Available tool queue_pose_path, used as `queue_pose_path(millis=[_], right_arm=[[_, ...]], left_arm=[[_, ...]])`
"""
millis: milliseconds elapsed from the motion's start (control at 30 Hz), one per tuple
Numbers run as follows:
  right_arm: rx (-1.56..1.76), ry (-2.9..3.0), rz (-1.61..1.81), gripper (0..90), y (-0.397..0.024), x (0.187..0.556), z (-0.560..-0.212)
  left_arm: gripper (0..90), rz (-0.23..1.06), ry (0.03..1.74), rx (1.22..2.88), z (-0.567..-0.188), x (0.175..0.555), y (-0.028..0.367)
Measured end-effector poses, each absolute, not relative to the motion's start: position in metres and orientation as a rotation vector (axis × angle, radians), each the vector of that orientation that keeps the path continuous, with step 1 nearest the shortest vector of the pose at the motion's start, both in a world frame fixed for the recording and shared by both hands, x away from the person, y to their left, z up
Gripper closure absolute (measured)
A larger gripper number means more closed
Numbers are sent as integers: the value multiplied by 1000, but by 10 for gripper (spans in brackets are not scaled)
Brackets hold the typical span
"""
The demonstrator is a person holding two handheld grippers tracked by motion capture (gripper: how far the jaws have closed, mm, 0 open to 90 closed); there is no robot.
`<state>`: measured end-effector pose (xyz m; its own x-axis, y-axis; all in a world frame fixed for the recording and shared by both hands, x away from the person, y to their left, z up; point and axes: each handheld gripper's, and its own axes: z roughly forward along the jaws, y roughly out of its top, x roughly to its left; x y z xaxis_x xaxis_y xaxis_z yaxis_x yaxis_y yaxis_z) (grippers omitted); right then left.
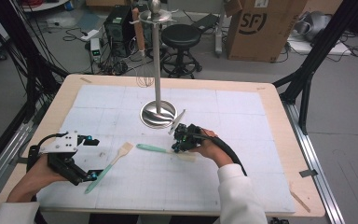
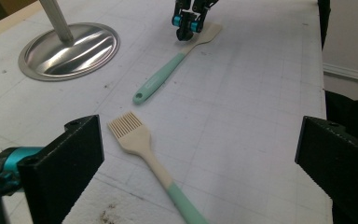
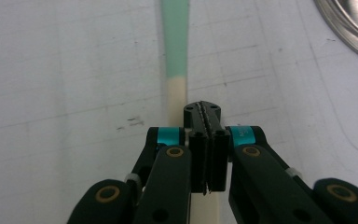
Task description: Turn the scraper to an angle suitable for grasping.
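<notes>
A spatula point(image 1: 154, 149) with a mint handle and cream blade lies flat on the white mat. My right gripper point(image 1: 177, 145) points down at it with its jaws shut together, tips over the cream neck point(image 3: 175, 91) just past the mint handle point(image 3: 175, 42); I see nothing held between them. A cream-bristled brush point(image 1: 113, 162) with a mint handle lies to the left. My left gripper point(image 1: 94, 158) rests low with jaws wide open. In the left gripper view the brush point(image 2: 142, 144) lies between the open jaws, untouched, and the right gripper point(image 2: 189, 23) stands over the spatula point(image 2: 168, 70).
A metal stand with a round shiny base point(image 1: 158, 114) rises at mid-table, and a whisk point(image 1: 144, 79) hangs from its top. The base's rim point(image 3: 349, 28) lies close to the right gripper. Boxes, a stool and cables sit on the floor beyond the far table edge.
</notes>
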<state>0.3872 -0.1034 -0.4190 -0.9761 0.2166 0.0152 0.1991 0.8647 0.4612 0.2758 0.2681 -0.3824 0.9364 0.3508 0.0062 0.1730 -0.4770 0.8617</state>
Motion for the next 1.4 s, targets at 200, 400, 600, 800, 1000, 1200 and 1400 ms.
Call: queue_pose_path(millis=[200,400,600,800,1000,1200,1400], right_arm=[[321,3020,728,895,-103,386,-421],[289,3044,711,895,-107,382,-420],[284,3066,684,895,-111,375,-419],[291,3079,670,895,-122,370,-418],[320,3085,663,895,-132,363,-419],[332,3076,689,895,-141,359,-413],[303,3055,761,895,-140,355,-398]], left_arm=[[17,221,374,2074,-383,276,268],[17,220,374,2078,-383,276,269],[17,222,378,2081,-384,276,270],[17,223,383,2082,-385,276,271],[17,226,383,2078,-386,275,273],[17,226,388,2064,-386,275,273],[17,229,387,2058,-385,277,275]])
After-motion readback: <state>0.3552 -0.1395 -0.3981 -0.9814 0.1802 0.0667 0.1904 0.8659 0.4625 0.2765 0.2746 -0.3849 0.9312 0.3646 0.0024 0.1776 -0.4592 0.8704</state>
